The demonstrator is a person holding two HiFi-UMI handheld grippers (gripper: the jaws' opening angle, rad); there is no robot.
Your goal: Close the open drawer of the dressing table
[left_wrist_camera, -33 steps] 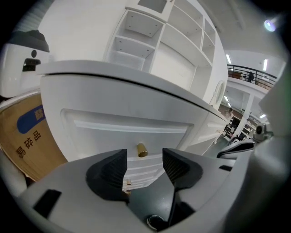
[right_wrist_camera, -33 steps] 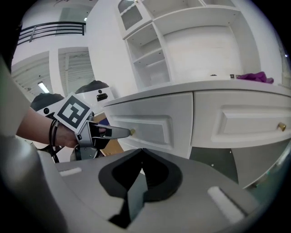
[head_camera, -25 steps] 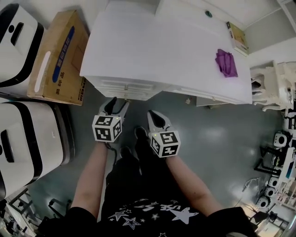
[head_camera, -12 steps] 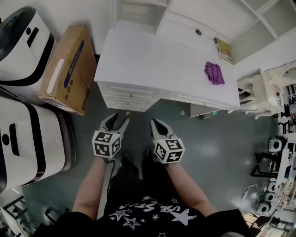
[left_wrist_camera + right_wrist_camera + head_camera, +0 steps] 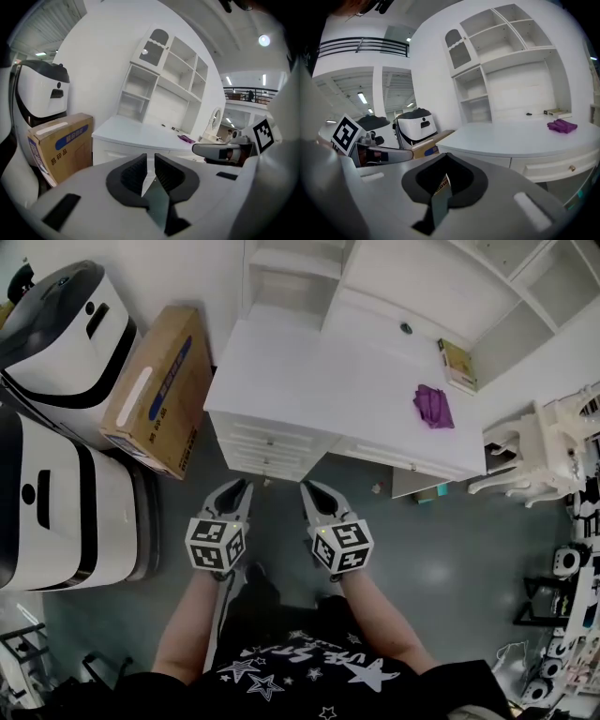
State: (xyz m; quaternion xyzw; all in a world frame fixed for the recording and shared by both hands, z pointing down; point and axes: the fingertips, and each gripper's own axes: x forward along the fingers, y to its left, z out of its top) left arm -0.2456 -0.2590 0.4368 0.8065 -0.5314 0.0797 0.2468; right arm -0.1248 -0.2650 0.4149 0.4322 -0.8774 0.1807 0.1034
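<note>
Dressing table (image 5: 337, 381) fills the upper middle of the head view, its long top running left to right and slanting slightly down to the right. Its drawer fronts face me along the near edge. A stack of drawers (image 5: 267, 442) sits under the left end and a wide drawer (image 5: 398, 460) under the right. Both grippers hang just short of that edge, so I judge any push must go away from me, up the picture. The left gripper (image 5: 236, 491) sits directly below the stack. Its jaws have just been closing and now show only a narrow gap with nothing in it. The right gripper (image 5: 312, 495) sits nearer the wide drawer, its jaws brought together and empty.

From here I cannot tell which drawer is open. A pale block (image 5: 412, 486) shows under the table's right end, but whether it is a pulled-out drawer is unclear. The stack's fronts look flush, though they are small and foreshortened.
</note>
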